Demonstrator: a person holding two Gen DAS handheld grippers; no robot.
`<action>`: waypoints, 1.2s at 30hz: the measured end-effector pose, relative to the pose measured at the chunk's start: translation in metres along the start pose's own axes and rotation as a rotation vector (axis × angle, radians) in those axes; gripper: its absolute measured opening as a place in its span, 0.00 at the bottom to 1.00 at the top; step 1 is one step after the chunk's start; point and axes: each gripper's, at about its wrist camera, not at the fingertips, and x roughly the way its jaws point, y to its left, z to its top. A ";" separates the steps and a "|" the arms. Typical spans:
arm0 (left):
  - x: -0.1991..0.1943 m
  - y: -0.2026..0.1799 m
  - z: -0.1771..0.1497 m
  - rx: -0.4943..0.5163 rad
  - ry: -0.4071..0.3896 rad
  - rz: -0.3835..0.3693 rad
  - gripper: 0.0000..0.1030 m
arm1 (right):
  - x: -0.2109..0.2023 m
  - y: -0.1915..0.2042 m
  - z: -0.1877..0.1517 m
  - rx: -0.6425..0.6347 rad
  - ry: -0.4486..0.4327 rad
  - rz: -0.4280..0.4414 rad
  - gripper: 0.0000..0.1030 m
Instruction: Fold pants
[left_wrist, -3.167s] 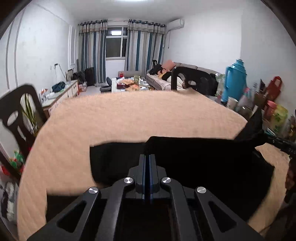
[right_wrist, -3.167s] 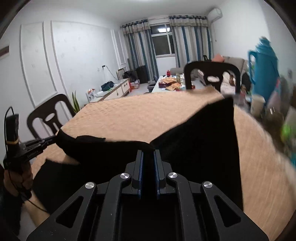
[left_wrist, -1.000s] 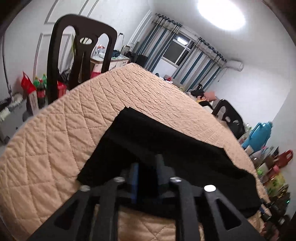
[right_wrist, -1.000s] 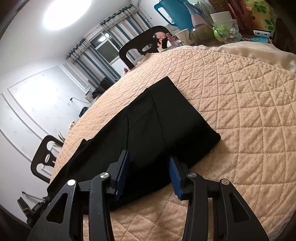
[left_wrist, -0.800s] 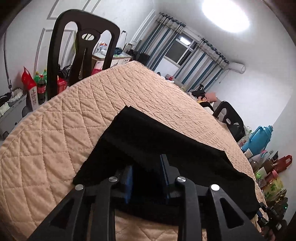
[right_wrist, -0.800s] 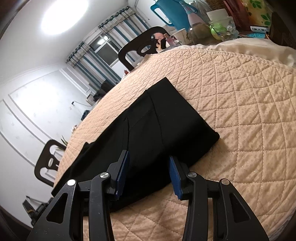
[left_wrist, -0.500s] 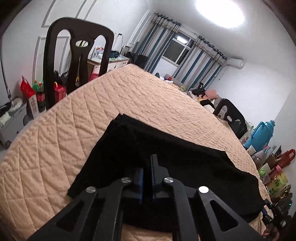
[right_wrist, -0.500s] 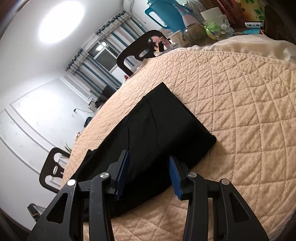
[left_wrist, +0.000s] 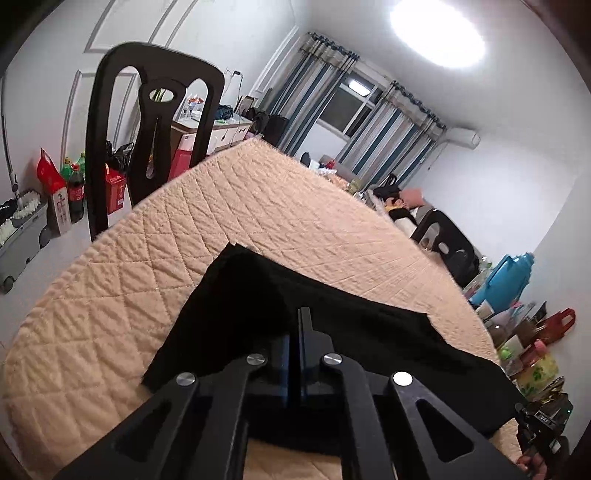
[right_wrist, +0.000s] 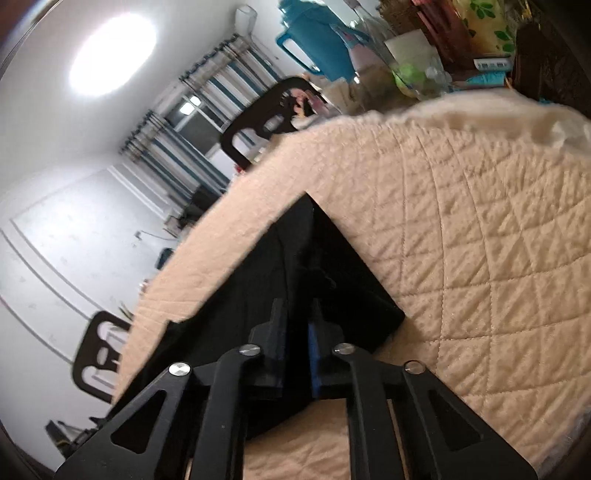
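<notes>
A beige quilted tabletop (left_wrist: 258, 218) fills a lit living room with striped curtains (left_wrist: 314, 92) at the far window. The left claw (left_wrist: 300, 325) has its fingers pressed together, pinching the near edge of the black pants (left_wrist: 240, 302), which lie folded flat directly ahead of it and stretch off to its right. The right claw (right_wrist: 297, 314) is narrowly parted, its fingers straddling a raised fold at the pants' near end; whether it grips the cloth is unclear. Beyond the left claw, to its left, stands a black chair (left_wrist: 147, 122). Far right of it sits a blue thermos jug (left_wrist: 506, 277).
</notes>
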 end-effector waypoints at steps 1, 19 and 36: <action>-0.005 -0.001 -0.002 0.006 -0.002 0.003 0.05 | -0.004 0.001 0.001 -0.008 0.001 0.002 0.08; 0.001 0.011 -0.016 -0.013 0.090 0.056 0.05 | -0.001 -0.009 0.008 0.008 0.022 -0.026 0.09; -0.022 0.003 -0.002 0.045 -0.013 0.181 0.09 | -0.032 0.002 0.011 -0.164 -0.125 -0.213 0.18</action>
